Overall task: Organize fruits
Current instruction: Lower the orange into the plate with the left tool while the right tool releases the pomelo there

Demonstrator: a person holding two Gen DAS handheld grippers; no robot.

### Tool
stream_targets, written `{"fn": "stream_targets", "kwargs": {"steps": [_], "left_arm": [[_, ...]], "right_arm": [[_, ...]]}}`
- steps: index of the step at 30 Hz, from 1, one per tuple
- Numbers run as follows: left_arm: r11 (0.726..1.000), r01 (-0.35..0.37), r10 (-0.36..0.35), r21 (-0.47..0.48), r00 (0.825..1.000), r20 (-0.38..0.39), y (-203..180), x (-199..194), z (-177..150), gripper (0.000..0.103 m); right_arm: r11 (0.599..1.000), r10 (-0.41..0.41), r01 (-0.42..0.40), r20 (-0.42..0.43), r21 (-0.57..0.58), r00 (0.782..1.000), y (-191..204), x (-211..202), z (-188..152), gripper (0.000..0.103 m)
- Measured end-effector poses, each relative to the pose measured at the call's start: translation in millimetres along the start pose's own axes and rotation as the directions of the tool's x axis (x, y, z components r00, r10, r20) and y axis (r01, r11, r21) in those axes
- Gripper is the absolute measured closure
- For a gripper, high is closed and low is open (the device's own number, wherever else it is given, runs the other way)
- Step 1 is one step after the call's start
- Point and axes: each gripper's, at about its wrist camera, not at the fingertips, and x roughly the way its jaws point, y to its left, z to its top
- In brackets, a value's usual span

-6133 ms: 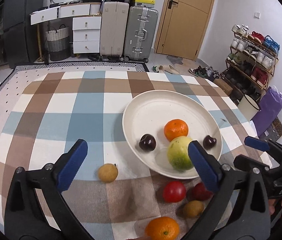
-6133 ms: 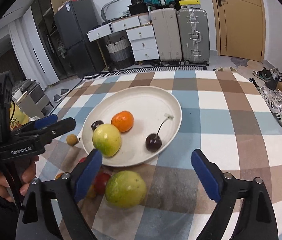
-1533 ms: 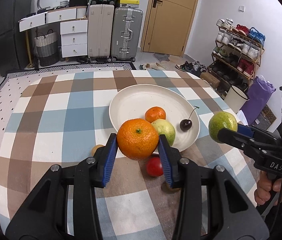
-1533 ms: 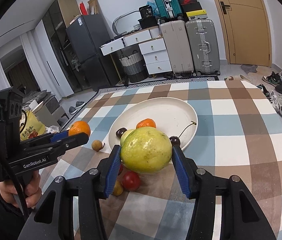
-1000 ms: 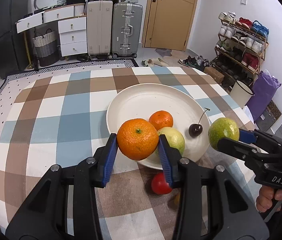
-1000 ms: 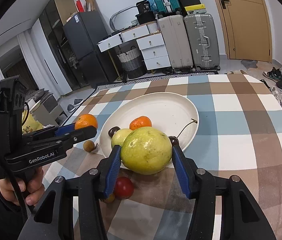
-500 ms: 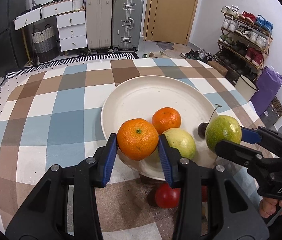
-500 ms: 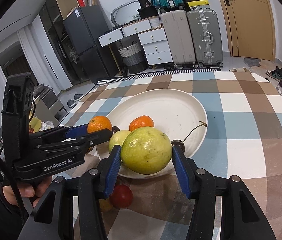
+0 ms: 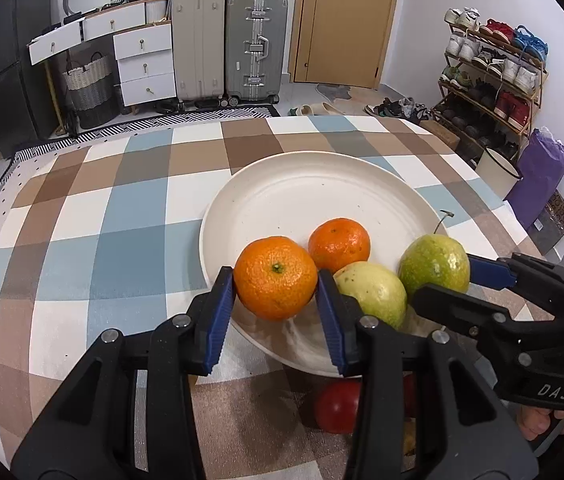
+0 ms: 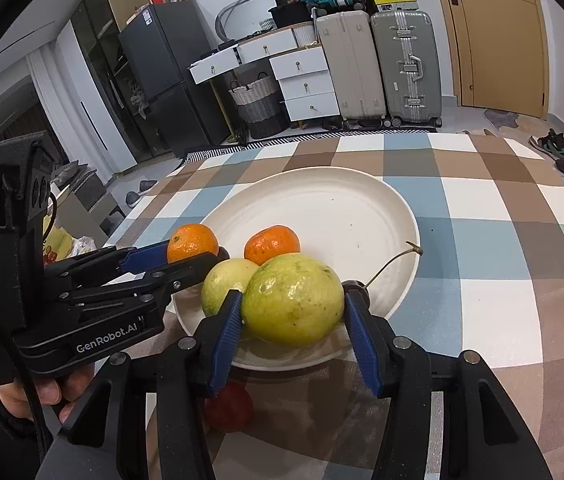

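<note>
My left gripper (image 9: 276, 300) is shut on an orange (image 9: 276, 276) and holds it over the near left rim of the white plate (image 9: 301, 196). My right gripper (image 10: 291, 322) is shut on a green guava (image 10: 293, 304) over the plate's near edge (image 10: 321, 200); this guava also shows in the left wrist view (image 9: 433, 262). On the plate lie a small orange (image 9: 339, 244), a pale green guava (image 9: 371, 292) and a cherry, of which only the stem (image 10: 391, 262) shows clearly.
A red tomato (image 9: 337, 406) lies on the checked tablecloth (image 9: 122, 220) just in front of the plate, partly behind my fingers. Suitcases, drawers and a shoe rack stand on the floor beyond the table.
Both grippers have moved forward and lower toward the plate, each still holding its fruit. The fruits on the plate have not moved.
</note>
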Motion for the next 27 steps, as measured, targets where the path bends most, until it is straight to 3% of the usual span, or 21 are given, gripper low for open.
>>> {"fn": "stream_targets", "kwargs": {"steps": [4,7,9,10,13,14,17,18,20,27], "left_arm": [[1.0,-0.004,0.004,0.003,1.0,-0.005,-0.5,0.0,0.7,0.065],[1.0,0.002,-0.002,0.007,1.0,0.015,-1.7,-4.5,2.8,0.065],[1.0,-0.004,0.004,0.013,1.0,0.026,-2.1,-9.7,4.0,0.064],[1.0,-0.008,0.008,0.013,1.0,0.026,-2.0,-12.3,4.7,0.063],[1.0,-0.006,0.005,0.006,0.999,0.032,-0.3,-22.2,3.9,0.038],[1.0,-0.002,0.002,0.001,0.999,0.043,0.7,-27.2,2.4,0.029],[1.0,-0.009,0.01,-0.013,0.997,0.078,3.9,-45.6,-4.3,0.016],[1.0,-0.008,0.009,-0.016,0.997,0.081,4.8,-51.4,-7.5,0.015],[1.0,-0.007,0.009,-0.024,0.997,0.077,7.0,-59.8,-13.8,0.002],[0.999,-0.027,0.031,-0.047,0.996,0.078,15.0,-89.7,-39.9,0.001]], "right_arm": [[1.0,-0.001,0.001,0.007,0.012,1.0,-1.5,-1.4,0.4,0.051],[1.0,0.013,-0.014,0.058,0.028,0.998,-2.6,-12.5,-0.3,0.049],[0.999,0.008,-0.011,0.089,0.032,0.996,-3.7,-21.5,-1.1,0.033],[0.999,-0.001,-0.002,0.095,0.035,0.995,-4.8,-24.7,-1.3,0.033],[0.999,-0.012,0.009,0.089,0.043,0.996,-8.0,-32.8,-3.3,0.026],[0.998,-0.035,0.031,0.099,0.046,0.994,-9.1,-37.4,-5.1,0.016],[0.995,-0.086,0.08,0.128,0.051,0.988,-10.6,-48.5,-9.7,0.003],[0.995,-0.095,0.089,0.123,0.053,0.988,-11.1,-50.8,-10.9,0.002],[0.994,-0.102,0.097,0.111,0.052,0.989,-10.9,-55.7,-13.7,0.001],[0.996,-0.083,0.082,0.085,0.019,0.993,-0.9,-67.9,-28.1,0.0]]}}
